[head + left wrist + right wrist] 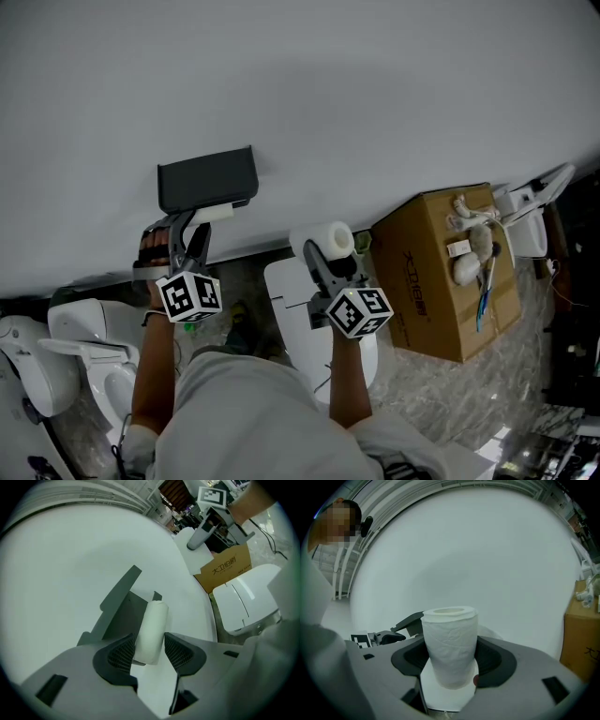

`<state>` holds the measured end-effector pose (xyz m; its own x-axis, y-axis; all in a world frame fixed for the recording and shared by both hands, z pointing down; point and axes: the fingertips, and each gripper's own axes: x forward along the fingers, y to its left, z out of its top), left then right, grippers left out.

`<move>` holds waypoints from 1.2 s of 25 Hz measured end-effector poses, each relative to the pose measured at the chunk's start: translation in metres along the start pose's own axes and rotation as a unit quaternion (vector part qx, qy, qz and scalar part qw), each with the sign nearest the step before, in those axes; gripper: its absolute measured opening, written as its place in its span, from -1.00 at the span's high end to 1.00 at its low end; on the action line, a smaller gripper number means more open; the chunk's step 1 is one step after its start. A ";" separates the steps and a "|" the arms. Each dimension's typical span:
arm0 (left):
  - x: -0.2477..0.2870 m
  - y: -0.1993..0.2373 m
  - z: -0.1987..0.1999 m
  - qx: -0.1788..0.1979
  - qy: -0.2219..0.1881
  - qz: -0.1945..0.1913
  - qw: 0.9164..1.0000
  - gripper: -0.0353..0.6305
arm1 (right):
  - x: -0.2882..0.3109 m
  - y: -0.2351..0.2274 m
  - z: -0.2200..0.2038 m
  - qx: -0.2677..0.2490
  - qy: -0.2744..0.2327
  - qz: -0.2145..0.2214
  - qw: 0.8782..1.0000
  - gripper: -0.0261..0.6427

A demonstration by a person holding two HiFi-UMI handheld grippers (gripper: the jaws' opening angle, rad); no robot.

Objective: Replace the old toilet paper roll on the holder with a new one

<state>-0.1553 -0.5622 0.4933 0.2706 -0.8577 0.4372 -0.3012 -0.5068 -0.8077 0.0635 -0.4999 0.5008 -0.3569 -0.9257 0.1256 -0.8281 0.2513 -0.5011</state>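
Left gripper (149, 649) is at the dark grey holder (117, 611) on the white wall (375, 94). Its fingers (119, 656) are spread either side of the old roll (152, 627), a slim, smooth white tube under the holder. Right gripper (452, 659) fingers (497, 660) pinch the new roll (450, 641): upright, thick, crinkled white paper, hollow core open on top, off to the holder's right.

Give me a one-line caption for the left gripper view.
Open left gripper straddling the slim old roll on the dark wall holder.
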 end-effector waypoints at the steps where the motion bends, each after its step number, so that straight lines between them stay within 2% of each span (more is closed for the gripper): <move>1: 0.002 -0.001 0.000 0.010 0.004 0.001 1.000 0.29 | 0.000 -0.002 0.000 0.001 -0.001 -0.002 1.000 0.04; 6: 0.008 0.000 0.005 0.045 0.012 0.012 0.999 0.29 | -0.001 -0.008 0.003 0.004 -0.003 -0.006 1.000 0.04; 12: 0.019 -0.010 0.023 0.054 -0.002 0.006 0.998 0.29 | -0.011 -0.024 0.005 0.008 -0.007 -0.015 1.000 0.04; 22: 0.043 -0.034 0.087 0.084 -0.061 -0.020 0.994 0.29 | -0.065 -0.062 0.017 0.018 -0.034 -0.078 0.996 0.04; 30: 0.054 -0.064 0.153 0.104 -0.131 -0.052 0.985 0.29 | -0.123 -0.094 0.026 0.024 -0.066 -0.145 0.987 0.04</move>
<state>0.0183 -0.5629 0.5086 0.5244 -0.7369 0.4266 -0.0729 -0.5380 -0.8398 0.1959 -0.4171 0.5105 -0.0464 -0.9864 0.1577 -0.8650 -0.0393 -0.5003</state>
